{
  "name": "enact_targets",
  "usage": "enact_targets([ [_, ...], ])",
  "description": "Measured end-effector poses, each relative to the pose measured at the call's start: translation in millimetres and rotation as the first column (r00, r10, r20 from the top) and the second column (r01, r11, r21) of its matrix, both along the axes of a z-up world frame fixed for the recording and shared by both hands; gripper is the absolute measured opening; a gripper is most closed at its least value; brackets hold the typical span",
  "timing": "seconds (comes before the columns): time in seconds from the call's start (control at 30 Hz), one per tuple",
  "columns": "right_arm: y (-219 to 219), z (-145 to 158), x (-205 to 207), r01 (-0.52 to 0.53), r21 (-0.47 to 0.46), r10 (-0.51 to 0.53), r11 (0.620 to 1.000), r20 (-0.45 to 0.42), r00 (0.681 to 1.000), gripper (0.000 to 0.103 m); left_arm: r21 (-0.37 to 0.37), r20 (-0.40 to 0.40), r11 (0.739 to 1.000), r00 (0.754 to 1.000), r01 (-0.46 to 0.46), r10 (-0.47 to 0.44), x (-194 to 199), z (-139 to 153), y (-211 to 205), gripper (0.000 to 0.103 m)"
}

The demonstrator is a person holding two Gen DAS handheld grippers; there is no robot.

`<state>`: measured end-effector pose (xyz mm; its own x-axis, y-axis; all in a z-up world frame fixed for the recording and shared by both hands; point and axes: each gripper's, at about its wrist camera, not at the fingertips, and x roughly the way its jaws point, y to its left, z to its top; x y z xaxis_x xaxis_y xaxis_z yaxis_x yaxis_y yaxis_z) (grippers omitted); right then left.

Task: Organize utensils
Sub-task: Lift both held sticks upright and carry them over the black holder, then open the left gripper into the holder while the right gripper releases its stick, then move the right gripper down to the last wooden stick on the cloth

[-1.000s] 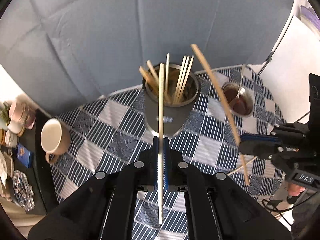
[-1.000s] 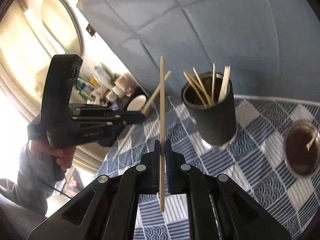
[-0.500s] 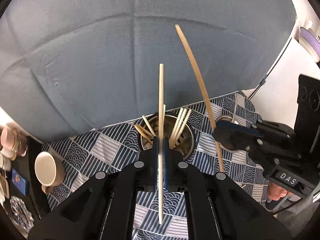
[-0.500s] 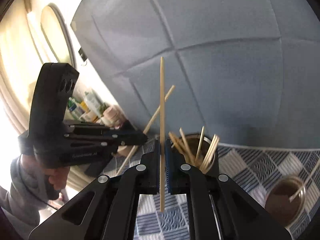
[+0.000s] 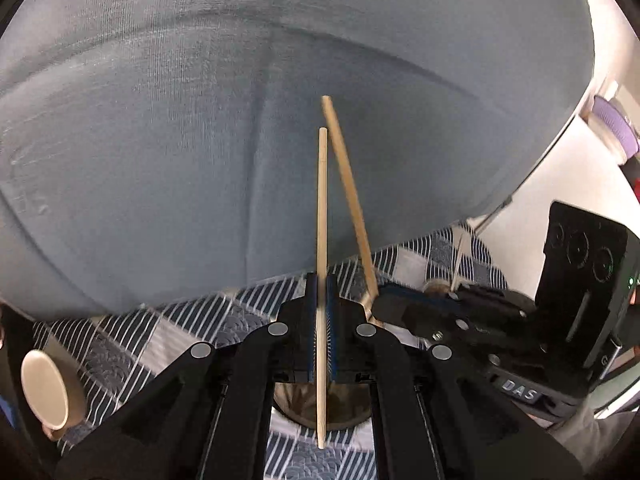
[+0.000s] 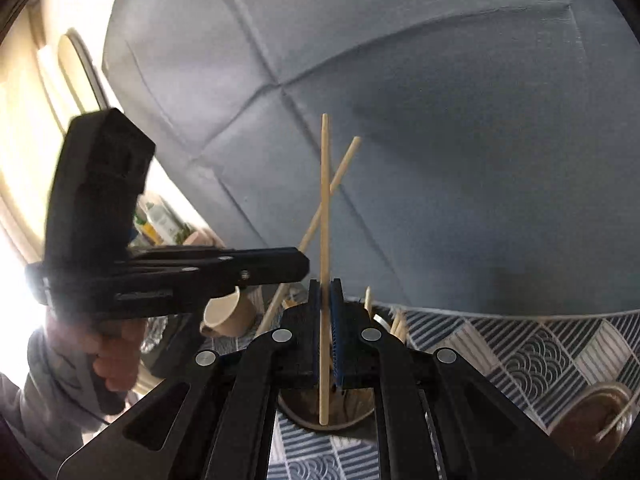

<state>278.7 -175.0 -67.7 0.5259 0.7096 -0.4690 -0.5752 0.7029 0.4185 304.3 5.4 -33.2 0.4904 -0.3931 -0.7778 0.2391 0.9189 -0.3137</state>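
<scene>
left gripper [image 5: 321,336] clamps a chopstick [image 5: 322,216] upright | right gripper [image 6: 325,336] clamps another chopstick [image 6: 325,208] | both poised over the cup [image 6: 308,414] on the worktop, tips down, likely for dropping in
</scene>
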Motion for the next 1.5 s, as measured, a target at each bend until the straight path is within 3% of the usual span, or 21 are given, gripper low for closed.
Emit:
enact_targets([
  [0.2, -7, -16, 8, 0.021, 0.061, -0.022, 0.998, 0.022, 1.0, 0.005, -0.103, 0.111, 0.995, 0.994, -0.002, 0.013, -3, -19, 3, 0.005],
  [0.43, -2, -36, 8, 0.004, 0.058, -0.005, 0.998, 0.008, 1.0, 0.006, -0.143, 0.103, 0.99, 0.995, 0.002, 0.013, -7, -39, 7, 0.005],
  [0.67, -2, -28, 1, 0.022, 0.058, -0.025, 0.998, 0.053, 0.998, 0.009, -0.163, 0.089, 0.986, 0.995, -0.036, 0.051, -10, -38, 19, 0.009],
  [0.73, -2, -26, -2, 0.029, 0.053, -0.032, 0.998, 0.047, 0.998, 0.013, -0.169, 0.092, 0.985, 0.994, -0.039, 0.055, -12, -34, 22, 0.014],
  [0.8, -5, -22, -6, 0.047, 0.054, -0.05, 0.997, 0.054, 0.997, 0.027, -0.158, 0.096, 0.987, 0.994, -0.04, 0.056, -15, -30, 23, 0.016],
  [0.87, -8, -18, -10, 0.056, 0.05, -0.059, 0.997, 0.061, 0.996, 0.029, -0.149, 0.101, 0.988, 0.993, -0.04, 0.055, -24, -24, 27, 0.022],
  [0.93, -9, -15, -14, 0.057, 0.046, -0.06, 0.997, 0.063, 0.996, 0.029, -0.167, 0.092, 0.985, 0.995, -0.03, 0.046, -27, -22, 27, 0.044],
  [1.03, -11, -10, -20, 0.062, 0.027, -0.064, 0.998, 0.074, 0.995, 0.033, -0.161, 0.098, 0.986, 0.994, -0.035, 0.051, -39, -13, 31, 0.05],
  [1.17, -11, 0, -32, 0.064, 0.009, -0.065, 0.998, 0.066, 0.996, 0.054, -0.123, 0.093, 0.992, 0.994, -0.041, 0.053, -54, -3, 28, 0.059],
  [1.2, -11, 2, -35, 0.063, 0.009, -0.064, 0.998, 0.061, 0.996, 0.055, -0.114, 0.096, 0.992, 0.994, -0.048, 0.059, -58, 0, 29, 0.067],
  [1.27, -14, 7, -40, 0.067, 0.0, -0.067, 0.998, 0.063, 0.996, 0.056, -0.101, 0.11, 0.993, 0.992, -0.055, 0.066, -67, 5, 28, 0.069],
  [1.33, -15, 11, -47, 0.065, -0.016, -0.063, 0.998, 0.071, 0.995, 0.058, -0.085, 0.114, 0.994, 0.99, -0.073, 0.083, -74, 9, 30, 0.08],
  [1.5, -20, 16, -69, 0.054, -0.037, -0.051, 0.998, 0.091, 0.995, 0.067, -0.052, 0.125, 0.993, 0.986, -0.106, 0.111, -94, 15, 35, 0.09],
])
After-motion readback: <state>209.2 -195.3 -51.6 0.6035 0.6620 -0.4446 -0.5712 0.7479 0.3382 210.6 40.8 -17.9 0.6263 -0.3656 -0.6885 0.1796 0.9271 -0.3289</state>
